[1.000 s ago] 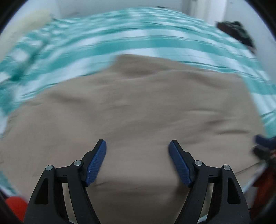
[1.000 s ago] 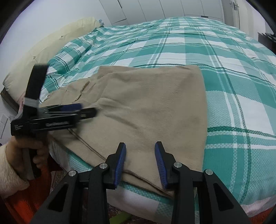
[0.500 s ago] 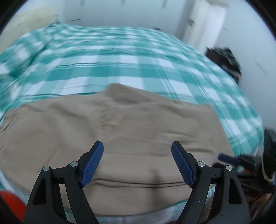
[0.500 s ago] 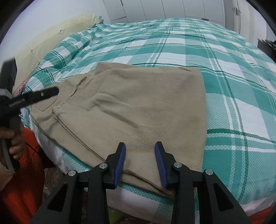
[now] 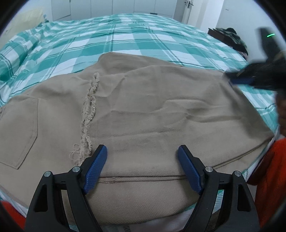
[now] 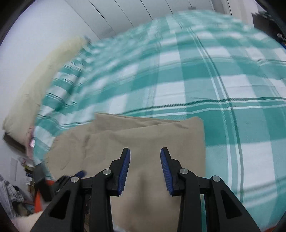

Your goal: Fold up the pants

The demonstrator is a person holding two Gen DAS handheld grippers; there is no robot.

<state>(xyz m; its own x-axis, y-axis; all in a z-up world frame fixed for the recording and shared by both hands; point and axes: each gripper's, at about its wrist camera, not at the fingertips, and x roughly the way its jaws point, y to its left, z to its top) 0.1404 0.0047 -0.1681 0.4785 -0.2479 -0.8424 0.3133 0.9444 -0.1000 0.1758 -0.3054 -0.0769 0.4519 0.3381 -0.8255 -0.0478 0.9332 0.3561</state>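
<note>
The tan pants (image 5: 146,114) lie folded on the green and white checked bed cover (image 5: 125,41), near the bed's front edge. A frayed hem (image 5: 88,114) runs across them and a back pocket (image 5: 19,132) shows at the left. My left gripper (image 5: 142,157) is open and empty just above the pants' near edge. My right gripper (image 6: 145,157) is open and empty over the right part of the pants (image 6: 143,135); it shows blurred at the right edge of the left wrist view (image 5: 250,78).
A cream pillow (image 6: 44,75) lies at the bed's left end. White wardrobe doors (image 5: 100,7) stand behind the bed. A dark pile of clothes (image 5: 230,37) sits on furniture at the far right. An orange sleeve (image 5: 268,164) is at the right.
My right gripper has swung up and forward over the pants, and its view is blurred. My left gripper has drawn back to the pants' near edge and its view has steadied.
</note>
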